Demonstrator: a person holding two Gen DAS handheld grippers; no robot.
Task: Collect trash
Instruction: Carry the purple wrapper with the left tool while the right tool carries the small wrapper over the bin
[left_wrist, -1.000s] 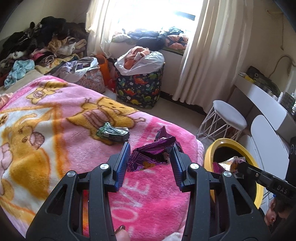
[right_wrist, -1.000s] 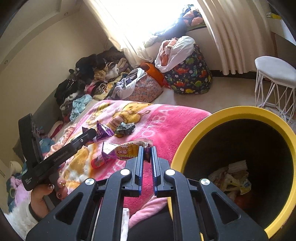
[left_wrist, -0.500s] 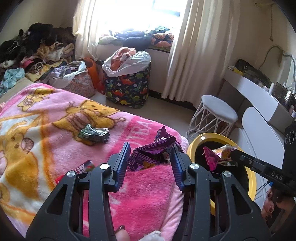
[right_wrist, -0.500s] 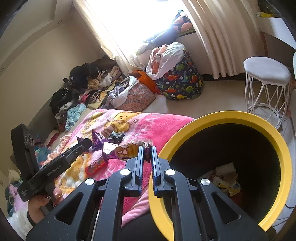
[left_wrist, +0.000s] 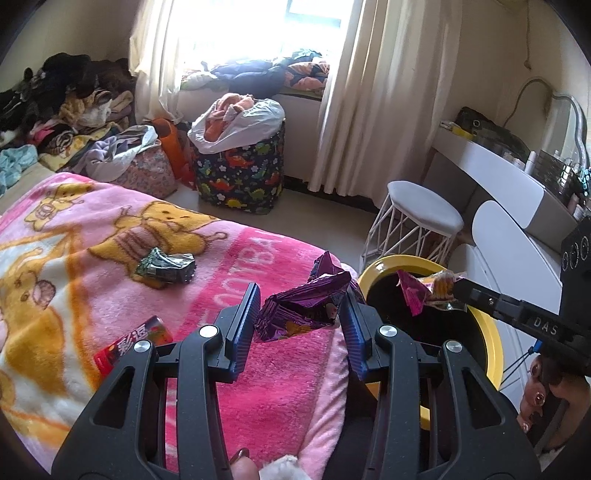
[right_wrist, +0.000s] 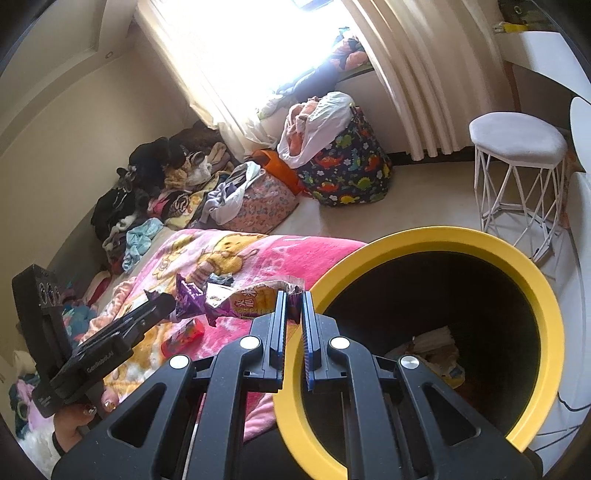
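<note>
My left gripper (left_wrist: 301, 304) is shut on a crumpled purple snack wrapper (left_wrist: 306, 308), held over the pink blanket's right edge beside the yellow-rimmed trash bin (left_wrist: 491, 354). My right gripper (right_wrist: 294, 308) is shut on a snack packet (right_wrist: 255, 301) with orange and purple print, held at the bin's left rim (right_wrist: 436, 240); in the left wrist view the packet (left_wrist: 430, 291) hangs over the bin's mouth. A green-silver crumpled wrapper (left_wrist: 166, 266) and a red packet (left_wrist: 133, 341) lie on the blanket. Paper trash (right_wrist: 439, 350) lies in the bin.
The bed has a pink cartoon blanket (left_wrist: 110, 258). A white wire stool (left_wrist: 421, 218) stands behind the bin. A dinosaur-print laundry bag (left_wrist: 243, 166) and clothes piles (left_wrist: 66, 110) stand near the window. A white desk (left_wrist: 517, 184) is at right.
Both grippers have moved right toward the bin with their wrappers. The right gripper's packet now hangs over the bin's mouth. The red packet has come into view.
</note>
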